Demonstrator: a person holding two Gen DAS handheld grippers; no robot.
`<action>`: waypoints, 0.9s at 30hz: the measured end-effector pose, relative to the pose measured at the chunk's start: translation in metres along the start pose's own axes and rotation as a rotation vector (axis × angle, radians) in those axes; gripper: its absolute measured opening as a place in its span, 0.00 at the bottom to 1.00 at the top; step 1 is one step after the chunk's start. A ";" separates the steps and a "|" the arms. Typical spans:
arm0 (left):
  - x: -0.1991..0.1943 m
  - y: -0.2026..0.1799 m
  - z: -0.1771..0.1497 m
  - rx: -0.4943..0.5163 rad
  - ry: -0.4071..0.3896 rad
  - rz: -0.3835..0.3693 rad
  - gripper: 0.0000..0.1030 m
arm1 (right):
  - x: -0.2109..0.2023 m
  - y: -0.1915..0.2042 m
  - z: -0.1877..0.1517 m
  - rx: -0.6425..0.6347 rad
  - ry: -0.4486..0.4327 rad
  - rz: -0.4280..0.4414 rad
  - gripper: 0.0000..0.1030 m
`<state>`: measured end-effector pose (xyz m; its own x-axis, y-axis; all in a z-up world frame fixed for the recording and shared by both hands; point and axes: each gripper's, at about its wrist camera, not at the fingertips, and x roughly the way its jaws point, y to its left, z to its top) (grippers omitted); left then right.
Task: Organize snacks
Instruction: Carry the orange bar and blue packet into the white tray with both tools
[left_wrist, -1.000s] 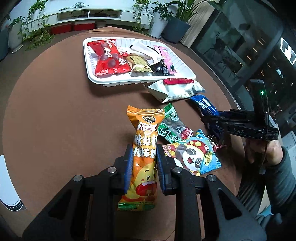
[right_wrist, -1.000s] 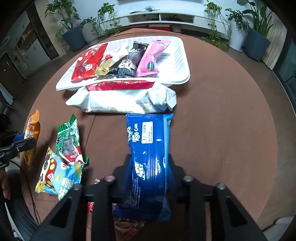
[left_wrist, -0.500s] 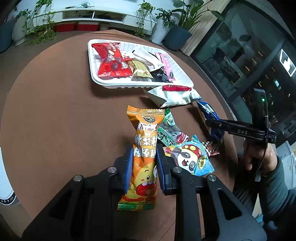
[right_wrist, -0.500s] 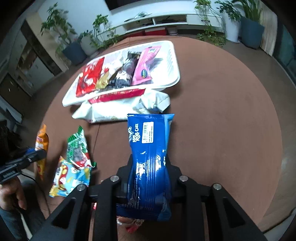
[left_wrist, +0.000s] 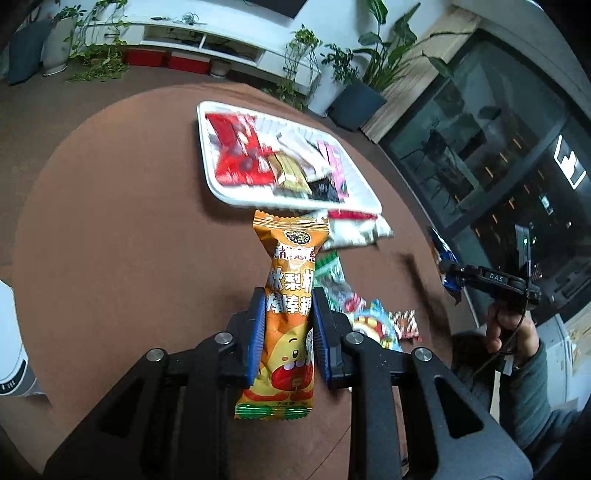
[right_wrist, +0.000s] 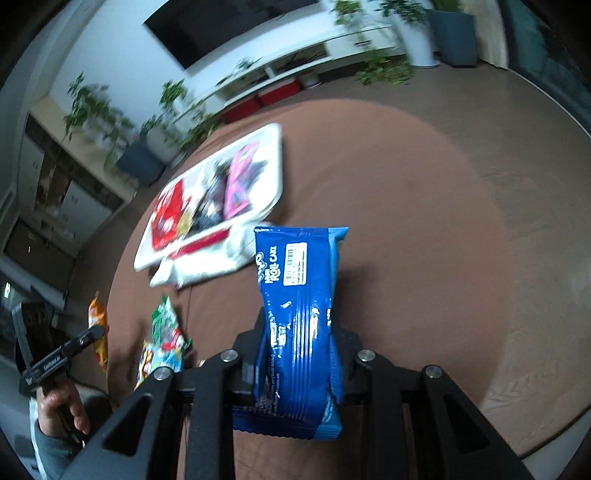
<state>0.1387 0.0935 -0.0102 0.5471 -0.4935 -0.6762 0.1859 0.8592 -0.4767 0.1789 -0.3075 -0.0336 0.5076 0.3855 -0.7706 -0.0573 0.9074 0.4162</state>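
My left gripper (left_wrist: 289, 314) is shut on an orange snack packet (left_wrist: 291, 280) and holds it upright, high above the round brown table (left_wrist: 122, 229). My right gripper (right_wrist: 300, 332) is shut on a blue roll-cake packet (right_wrist: 301, 295), also lifted above the table. A white tray (left_wrist: 221, 192) with several snacks lies at the far side; it also shows in the right wrist view (right_wrist: 275, 173). A white and red bag (right_wrist: 207, 258) lies against the tray's near edge. A green packet (right_wrist: 164, 321) and a panda packet (left_wrist: 373, 325) lie on the table.
A small checkered candy (left_wrist: 406, 323) lies by the panda packet. A white round object (left_wrist: 9, 343) sits at the table's left edge. Potted plants and a low white shelf stand beyond the table.
Both grippers have risen well above the table with their packets, so the table and tray look smaller and farther. The views are blurred from motion.
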 end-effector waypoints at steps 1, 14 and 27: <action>-0.002 0.000 0.006 0.001 -0.009 0.004 0.21 | -0.004 -0.005 0.005 0.009 -0.014 -0.008 0.28; -0.020 -0.021 0.125 0.068 -0.130 0.023 0.21 | -0.035 0.040 0.116 -0.104 -0.178 -0.022 0.28; 0.060 -0.050 0.190 0.090 -0.045 -0.017 0.21 | 0.081 0.156 0.151 -0.258 -0.023 0.126 0.28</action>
<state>0.3176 0.0469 0.0796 0.5791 -0.5033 -0.6413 0.2671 0.8604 -0.4340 0.3412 -0.1601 0.0417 0.5018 0.4968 -0.7081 -0.3367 0.8663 0.3691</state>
